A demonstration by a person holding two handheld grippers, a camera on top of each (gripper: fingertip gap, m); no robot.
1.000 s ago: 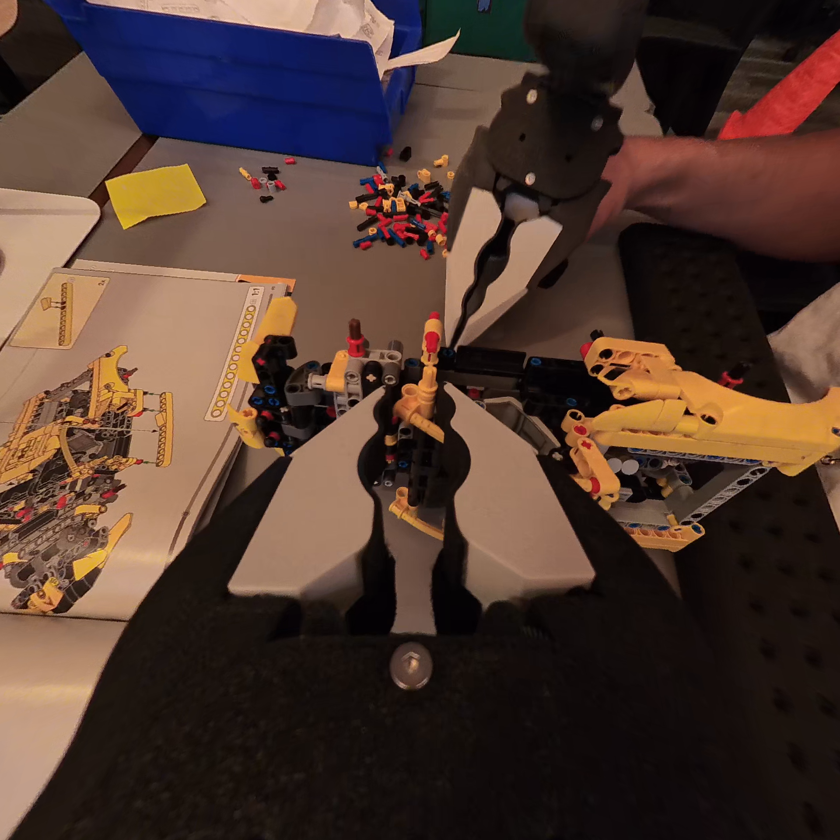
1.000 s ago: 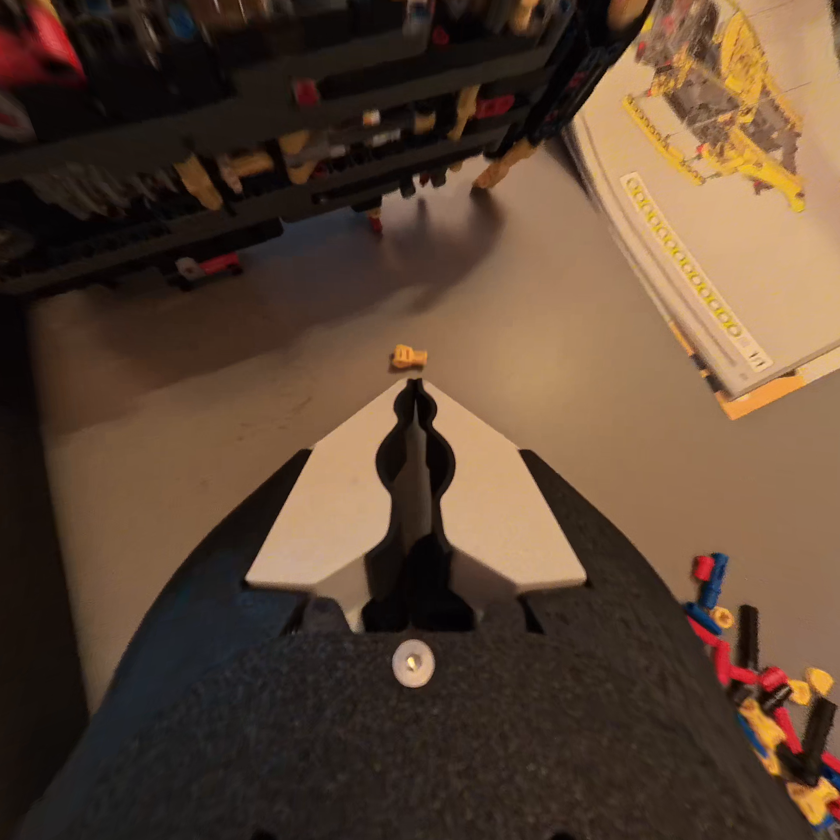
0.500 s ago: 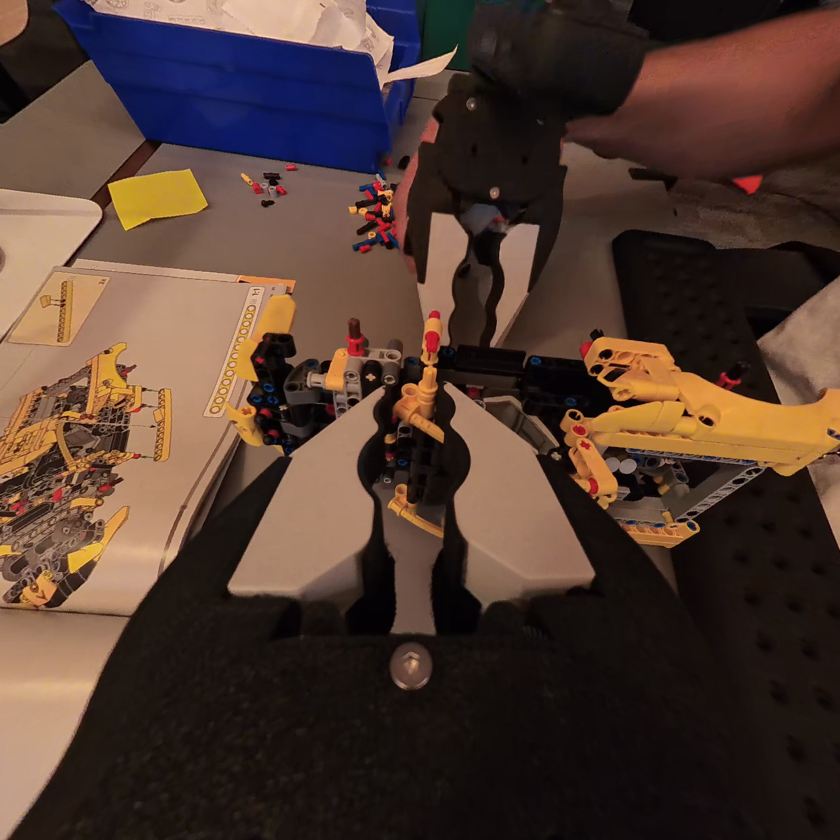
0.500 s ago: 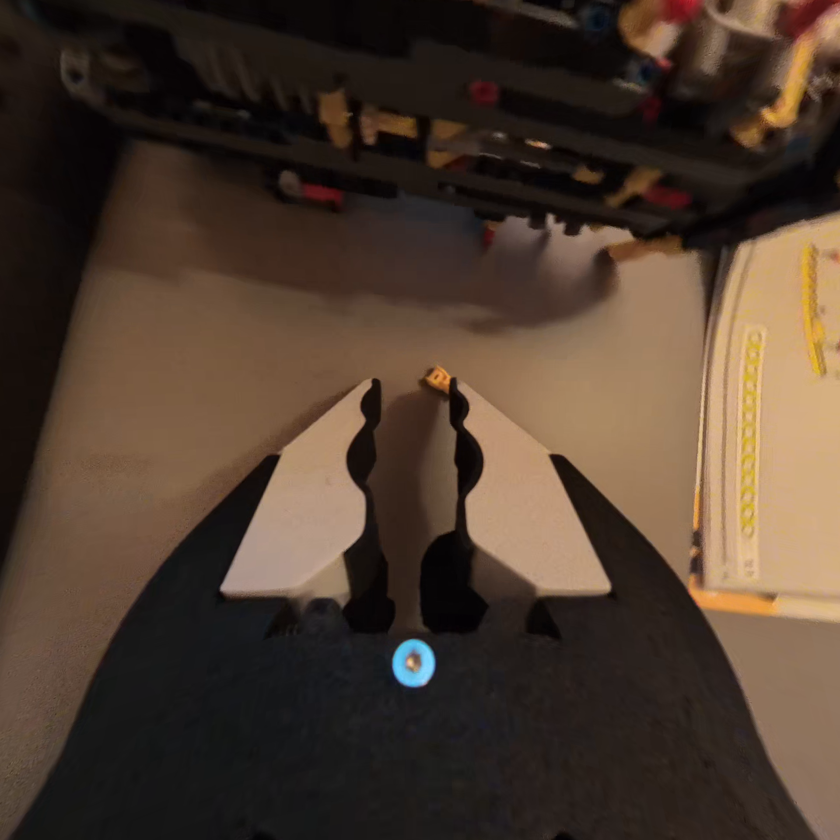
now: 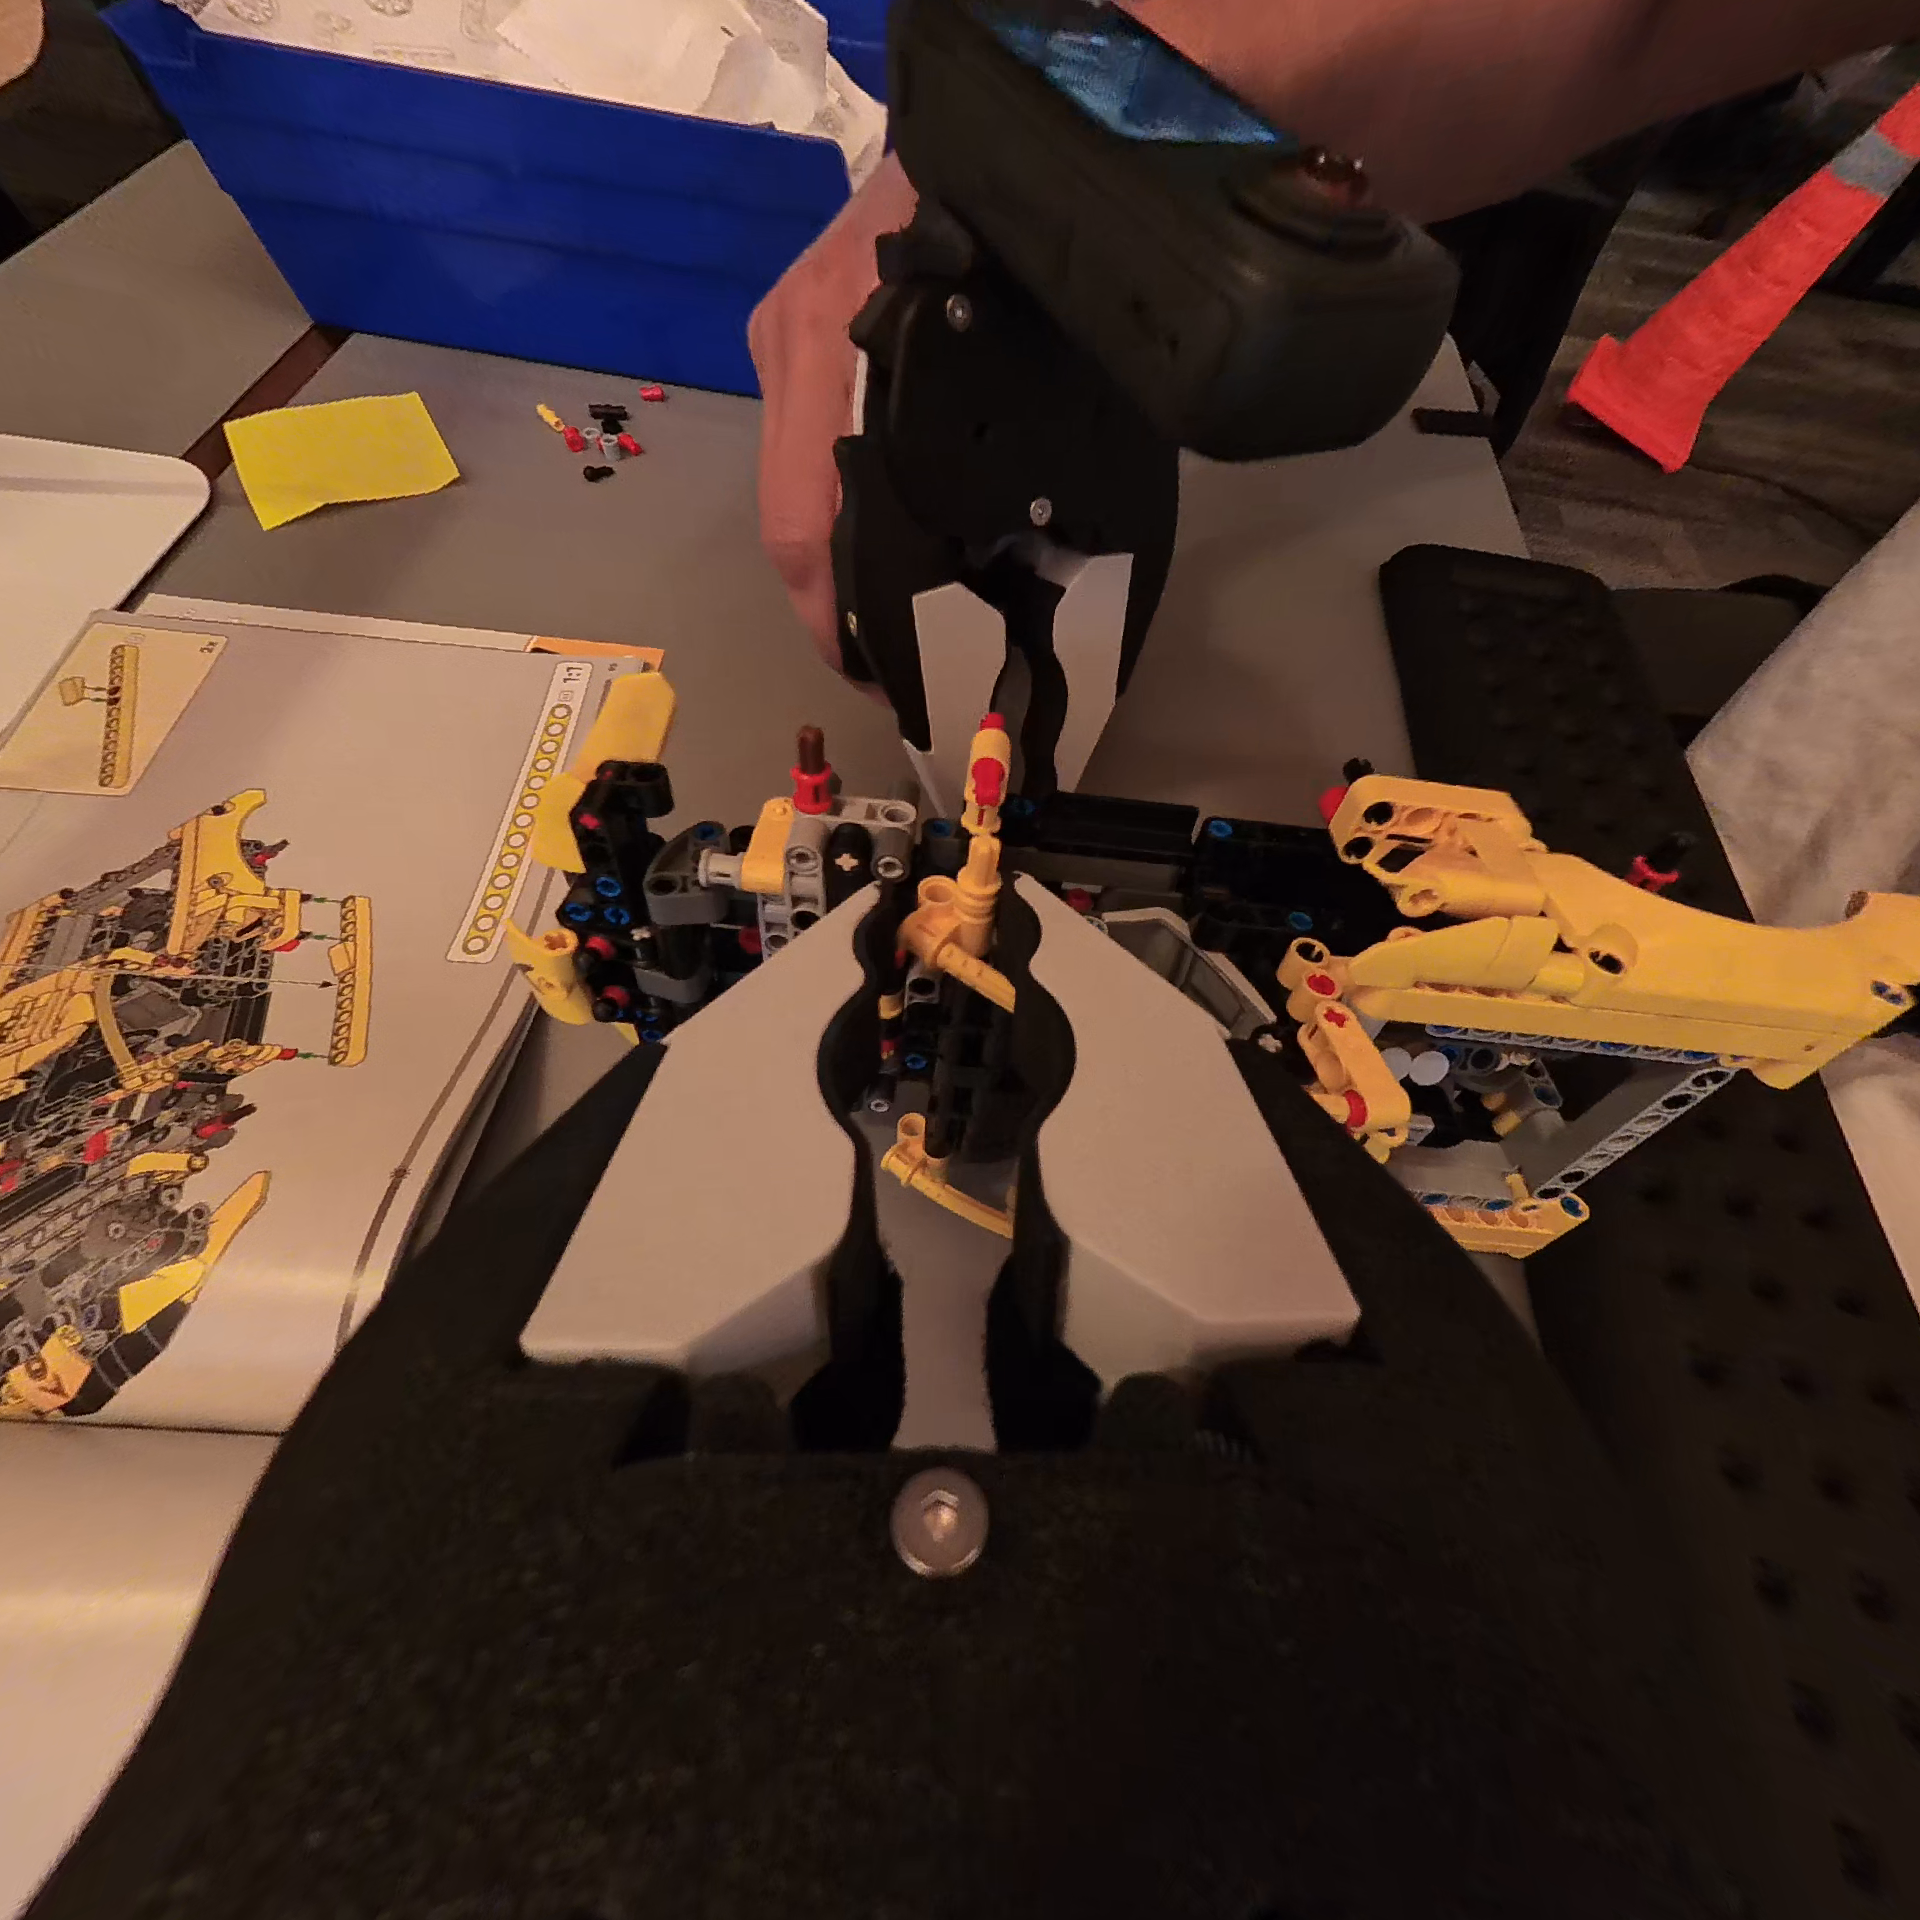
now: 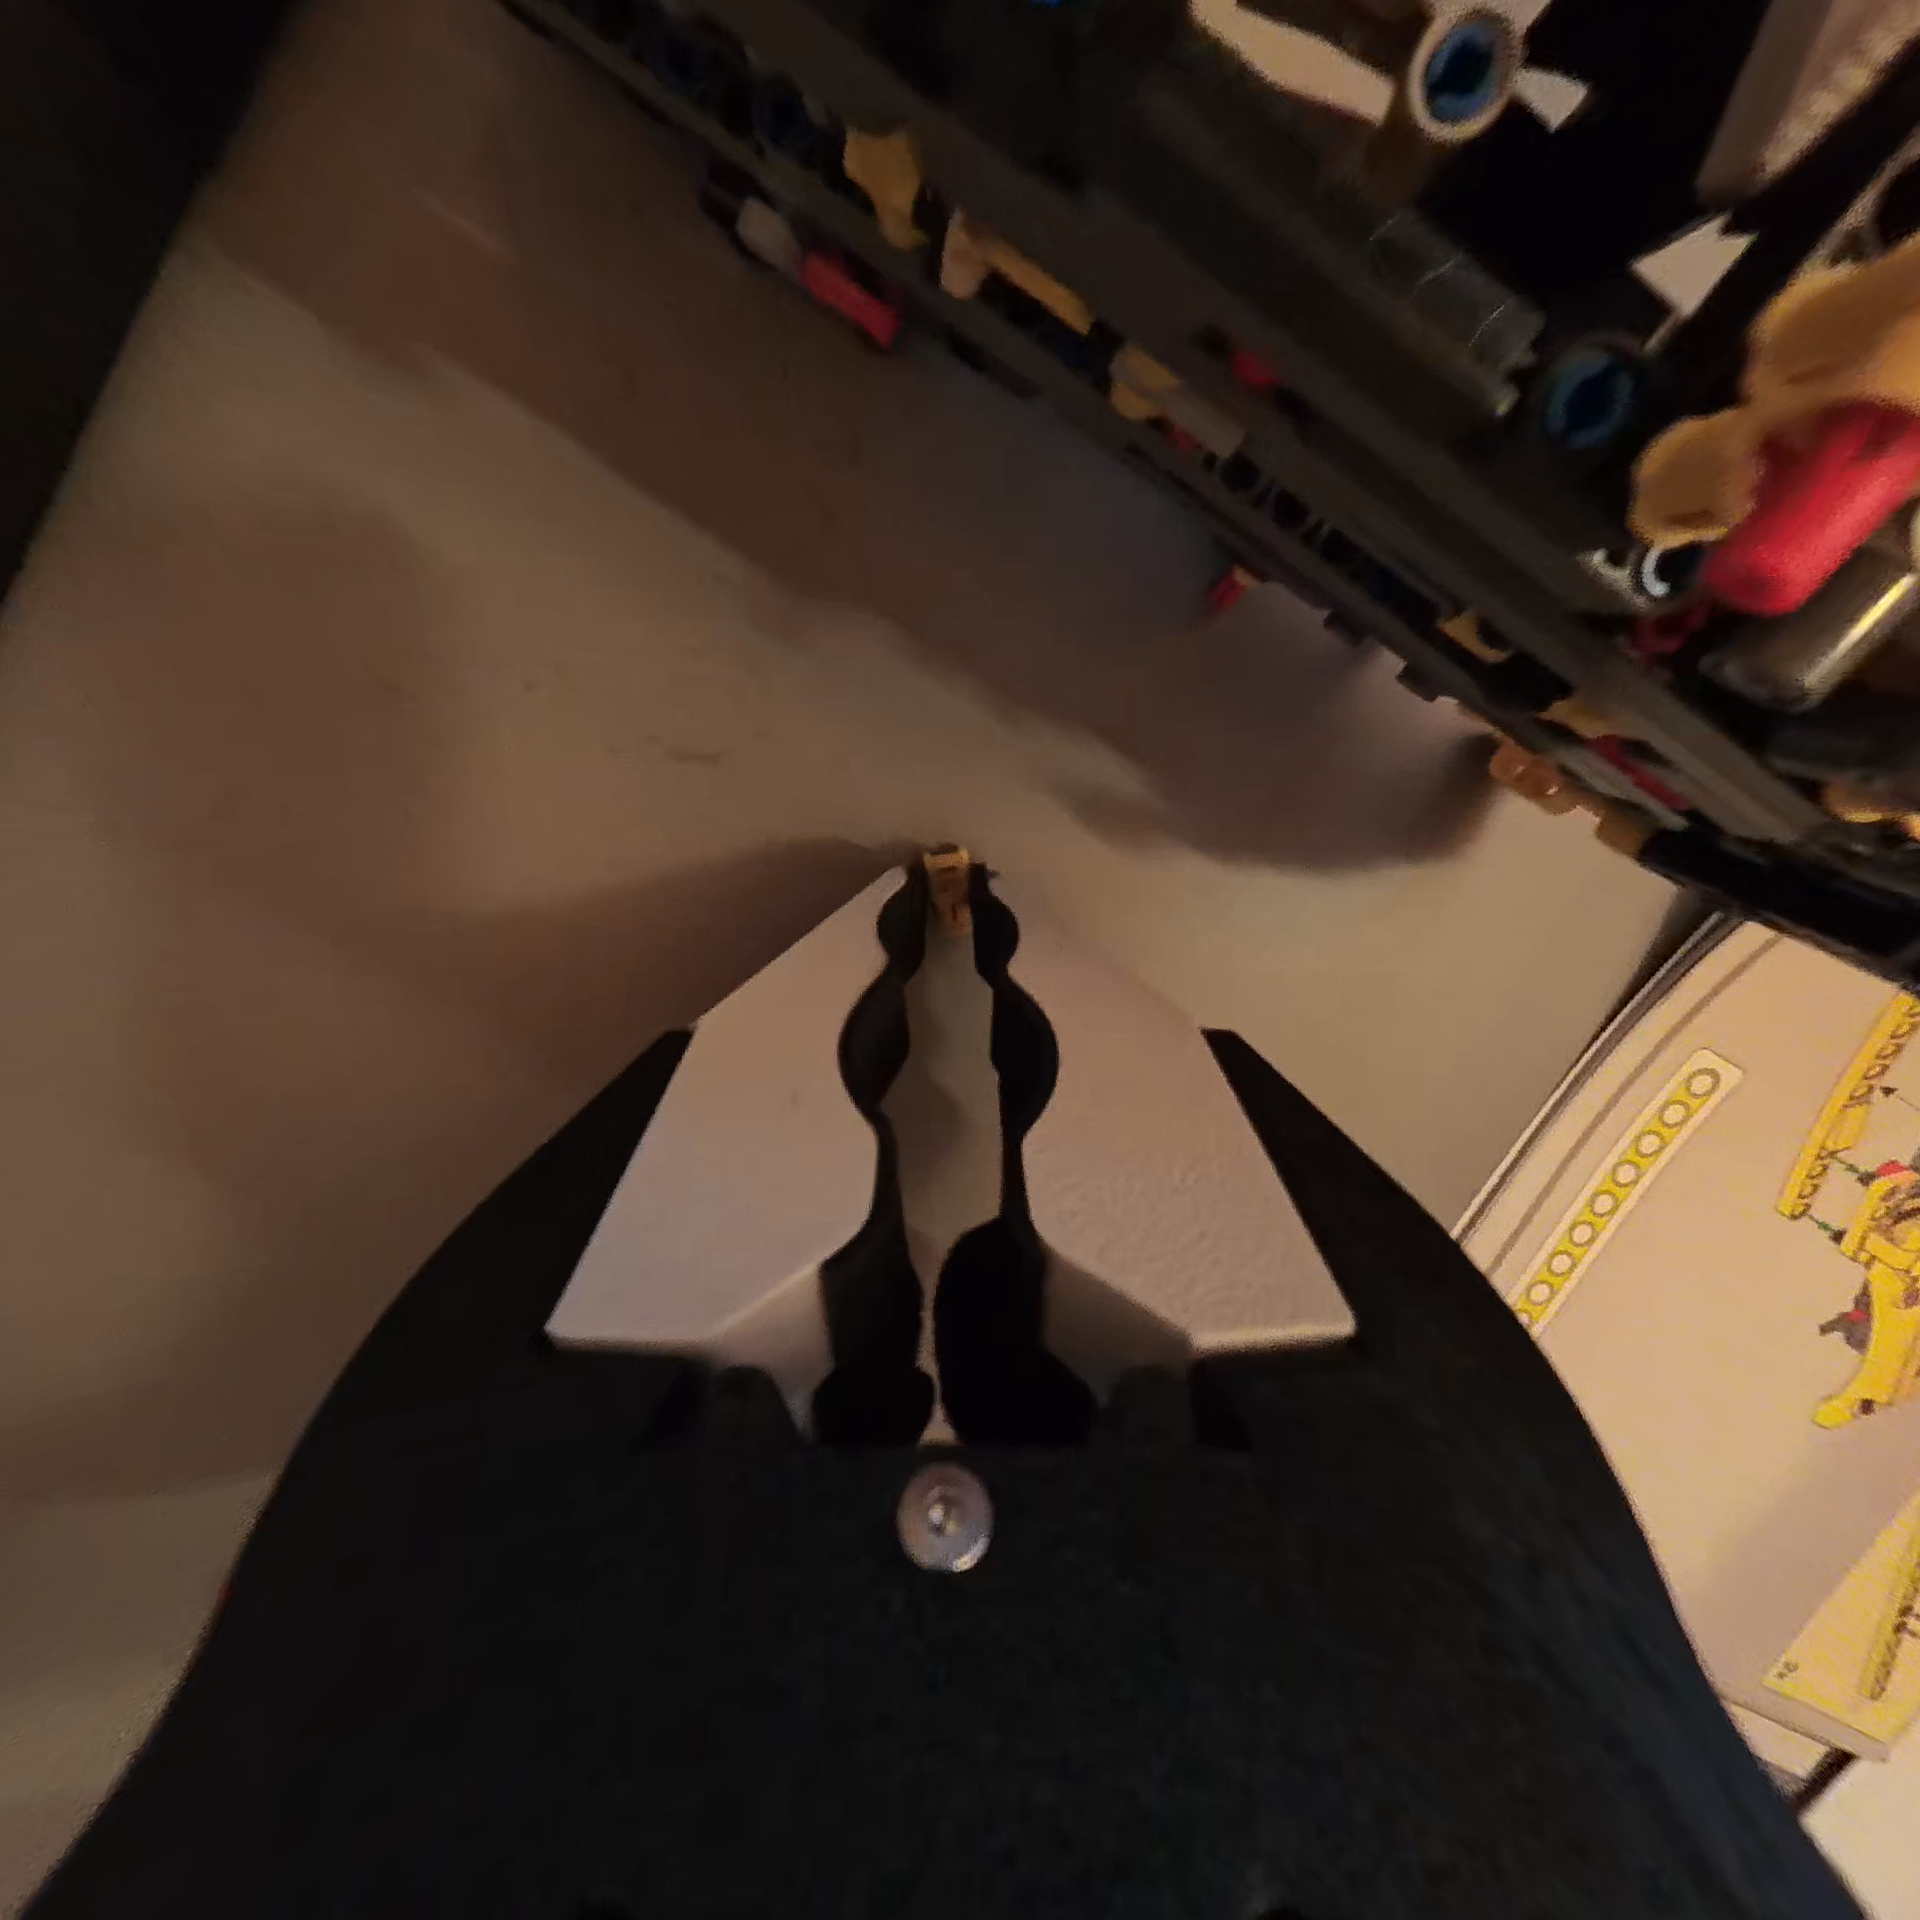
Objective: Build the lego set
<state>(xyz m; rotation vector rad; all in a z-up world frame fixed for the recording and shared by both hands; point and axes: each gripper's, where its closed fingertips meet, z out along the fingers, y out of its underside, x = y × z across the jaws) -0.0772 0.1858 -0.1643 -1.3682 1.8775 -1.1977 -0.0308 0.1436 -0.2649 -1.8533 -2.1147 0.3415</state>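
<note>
Since half a second back: right hand-held gripper dropped onto the small yellow piece and pinched shut on it, fingers nearly together where they stood apart before; left hand-held gripper unmoved.

Grey worktop carrying everything. Blue bin with crumpled white paper at far edge. Black perforated mat on the right side. Open instruction booklet on the left, just beside the model. Yellow-and-black lego model mid-worktop, long yellow boom lying out over the mat.

Left hand-held gripper clamped on the model's upright yellow-and-black linkage, tips closed against it on both sides. Right hand-held gripper seen in left wrist view coming down behind the model, a hand wrapped round its black body. In right wrist view: tips on the worktop, small yellow piece pinched between them, model's underside blurred above, well apart from the piece.

Yellow paper square near the bin. Small scatter of red, black, grey loose pins beside it.
</note>
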